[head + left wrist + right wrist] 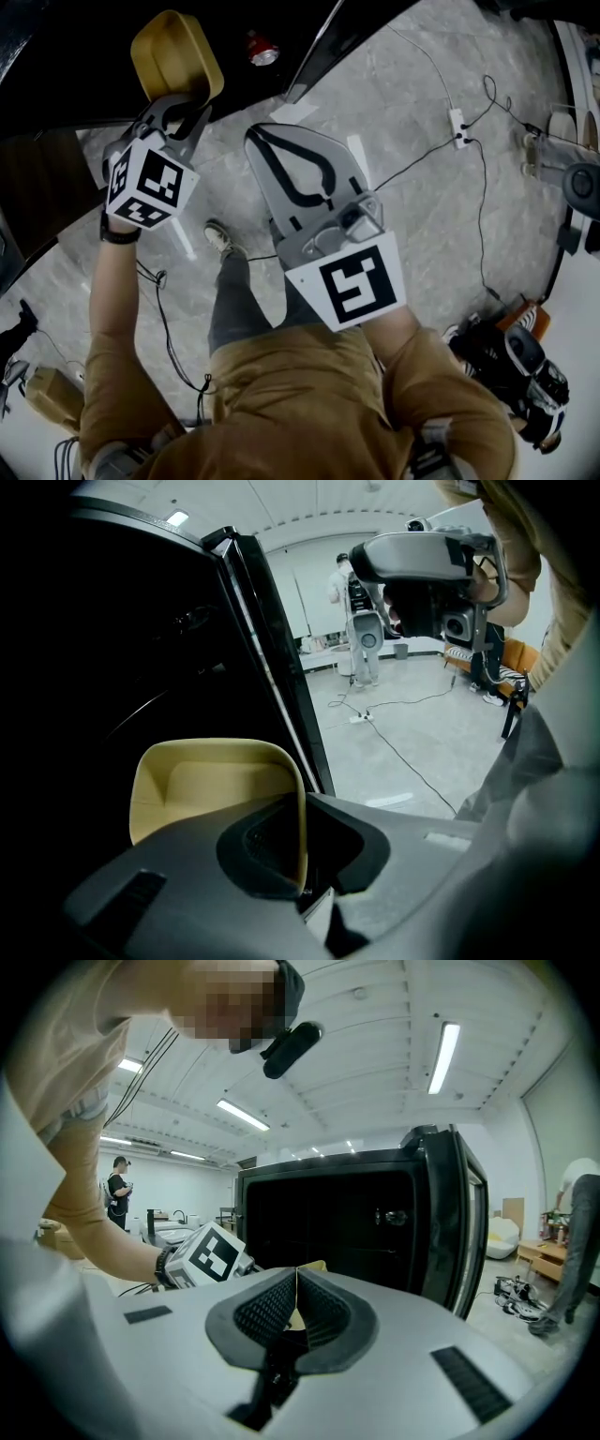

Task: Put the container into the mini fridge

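The room was a wide workshop with a pale marbled floor crossed by cables, and the black mini fridge stood with its door swung open. The tan container hung in the air against the fridge's dark opening, resting on nothing. Whether it had crossed the threshold could not be told.

The left tool was clamped on the container's right-hand wall, one jaw inside the rim and one outside. The right tool waited nearer the person, jaws pressed together and holding nothing.

The container looked like an empty, open-topped tub with thin walls and rounded corners, probably light and fairly stiff plastic. Its smooth skin might slip or pivot in a one-sided pinch. The rim wall seemed the only sensible hold, and a bite well down the wall would likely steady it best.

No brand, label or readable writing showed on the container or fridge. The tools' cubes carried only black-and-white square markers.
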A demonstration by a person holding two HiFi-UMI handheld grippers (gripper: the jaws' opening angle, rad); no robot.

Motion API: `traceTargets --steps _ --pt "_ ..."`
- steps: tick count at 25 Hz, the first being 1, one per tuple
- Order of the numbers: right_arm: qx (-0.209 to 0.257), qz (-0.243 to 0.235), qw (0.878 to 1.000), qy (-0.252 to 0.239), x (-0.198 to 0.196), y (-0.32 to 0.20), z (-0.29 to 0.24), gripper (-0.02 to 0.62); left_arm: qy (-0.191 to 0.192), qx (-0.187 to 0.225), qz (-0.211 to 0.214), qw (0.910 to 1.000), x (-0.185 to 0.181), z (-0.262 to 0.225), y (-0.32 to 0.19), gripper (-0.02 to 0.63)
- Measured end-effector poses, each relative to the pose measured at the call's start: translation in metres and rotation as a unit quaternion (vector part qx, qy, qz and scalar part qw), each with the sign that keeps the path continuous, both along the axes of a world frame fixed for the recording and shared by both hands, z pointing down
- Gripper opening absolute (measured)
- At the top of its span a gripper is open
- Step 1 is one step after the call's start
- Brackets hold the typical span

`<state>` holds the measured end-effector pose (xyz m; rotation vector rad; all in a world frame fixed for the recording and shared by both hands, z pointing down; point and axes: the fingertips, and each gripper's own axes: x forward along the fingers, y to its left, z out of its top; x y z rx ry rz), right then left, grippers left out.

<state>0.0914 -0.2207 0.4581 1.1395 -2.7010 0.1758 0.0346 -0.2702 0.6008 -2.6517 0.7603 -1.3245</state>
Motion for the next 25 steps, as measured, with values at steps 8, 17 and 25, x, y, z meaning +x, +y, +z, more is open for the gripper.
traceTargets --steps 8,17,25 --pt "-0.005 -0.002 1.000 -0.001 -0.002 0.005 0.004 0.002 -0.004 0.001 -0.020 0.9998 -0.003 0.005 -0.021 0.004" --pt "-0.020 0.002 1.000 -0.010 -0.007 -0.002 0.012 0.002 -0.008 -0.003 -0.044 0.9990 -0.011 0.012 -0.059 0.004" --pt "-0.021 -0.017 1.000 -0.005 -0.029 -0.003 0.011 0.002 -0.010 -0.016 -0.059 0.9981 -0.020 0.015 -0.075 0.005"
